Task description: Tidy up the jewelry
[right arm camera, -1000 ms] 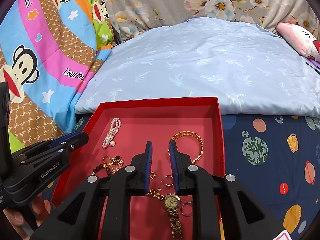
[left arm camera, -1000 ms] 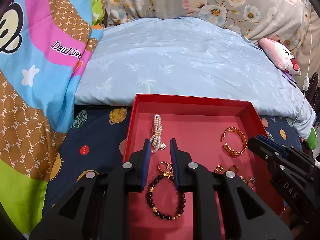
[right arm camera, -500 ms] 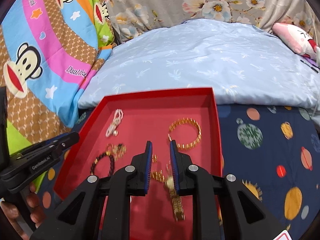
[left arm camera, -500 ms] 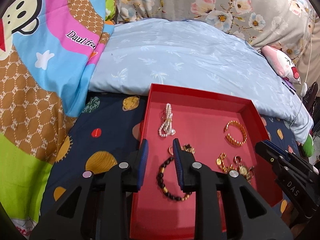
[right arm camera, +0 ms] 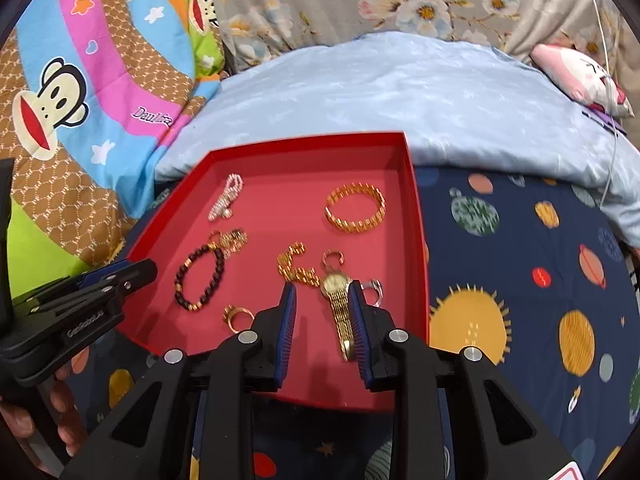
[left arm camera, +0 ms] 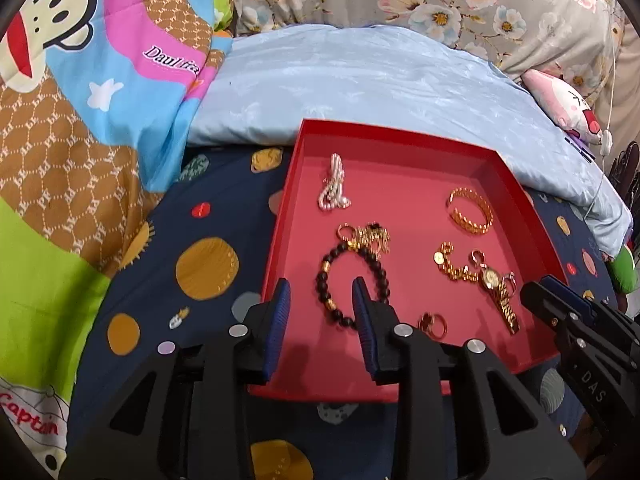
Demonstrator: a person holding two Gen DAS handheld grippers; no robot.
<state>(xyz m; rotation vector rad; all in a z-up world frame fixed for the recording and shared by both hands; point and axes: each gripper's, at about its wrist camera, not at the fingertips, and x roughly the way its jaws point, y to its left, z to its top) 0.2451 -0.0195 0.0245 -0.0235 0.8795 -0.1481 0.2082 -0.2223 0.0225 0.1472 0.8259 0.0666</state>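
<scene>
A shallow red cardboard tray [left arm camera: 516,196] is sitting on a navy bedsheet printed with planets and suns [left arm camera: 208,268], its far edge meeting a pale blue quilt [left arm camera: 360,92]. The jewelry is lying spread over the tray floor. A white pearl strand [left arm camera: 334,190] is resting near the far left corner, and a wide gold link bangle [left arm camera: 471,210] is lying toward the far right. Below the pearls, a dark beaded bracelet with gold spacer beads [left arm camera: 352,280] is forming a loop, touching a small tangle of gold chain and rings [left arm camera: 366,236] at its top. A gold chain [left arm camera: 454,266] is curling beside a gold wristwatch [right arm camera: 340,308] (its band is running toward the near rim). Gold rings [left arm camera: 433,324] are sitting close to the near edge.

The left hand-held gripper [left arm camera: 320,312] is hovering over the tray's near left part, jaws apart and empty. The right hand-held gripper [right arm camera: 322,320] is likewise standing parted, holding nothing, with the watch band lying between its fingers.
</scene>
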